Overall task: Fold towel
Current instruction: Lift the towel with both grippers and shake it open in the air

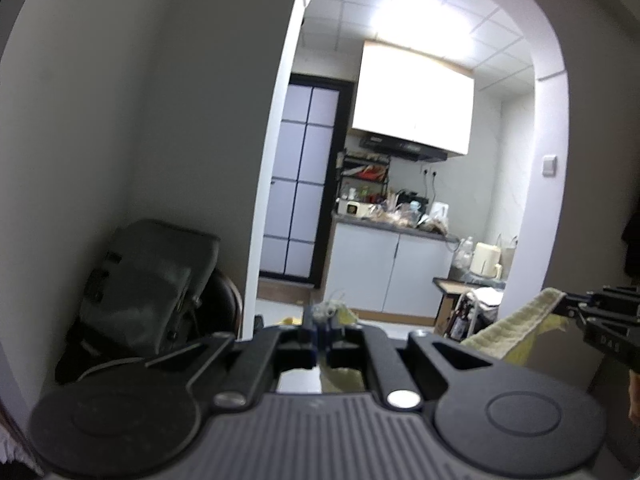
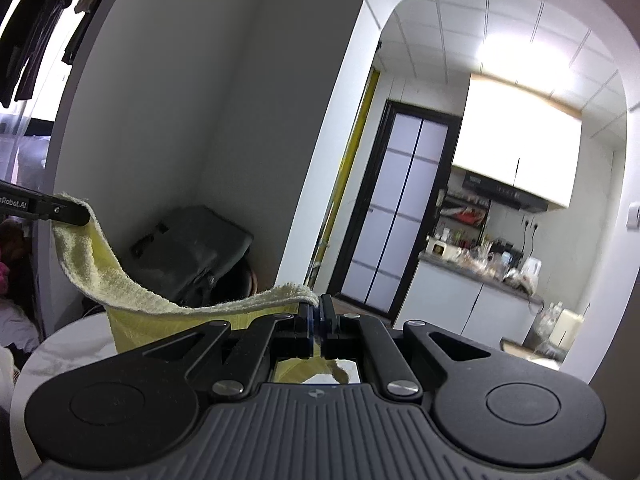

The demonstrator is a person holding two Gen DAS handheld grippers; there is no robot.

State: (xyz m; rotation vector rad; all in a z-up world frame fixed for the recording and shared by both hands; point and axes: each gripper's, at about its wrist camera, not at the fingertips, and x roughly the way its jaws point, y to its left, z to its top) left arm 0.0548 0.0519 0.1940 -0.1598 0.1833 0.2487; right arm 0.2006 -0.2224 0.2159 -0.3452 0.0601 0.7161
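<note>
A pale yellow towel point(image 2: 132, 296) hangs in the air between my two grippers, its upper hem sagging in a curve and the rest dropping toward the table. My right gripper point(image 2: 319, 306) is shut on one top corner. My left gripper point(image 2: 76, 214) is shut on the other corner, up at the left. In the left wrist view the left gripper point(image 1: 320, 318) is shut, with frayed towel threads at its tips and yellow cloth below. There the right gripper point(image 1: 562, 307) pinches the towel point(image 1: 512, 330) at the right edge. Both grippers point almost level.
A white round table point(image 2: 56, 348) lies under the towel. A grey padded chair point(image 1: 152, 280) stands in the corner ahead. An arched doorway opens onto a kitchen with a cluttered counter point(image 1: 392, 228). Dark clothes point(image 2: 40, 20) hang at the upper left.
</note>
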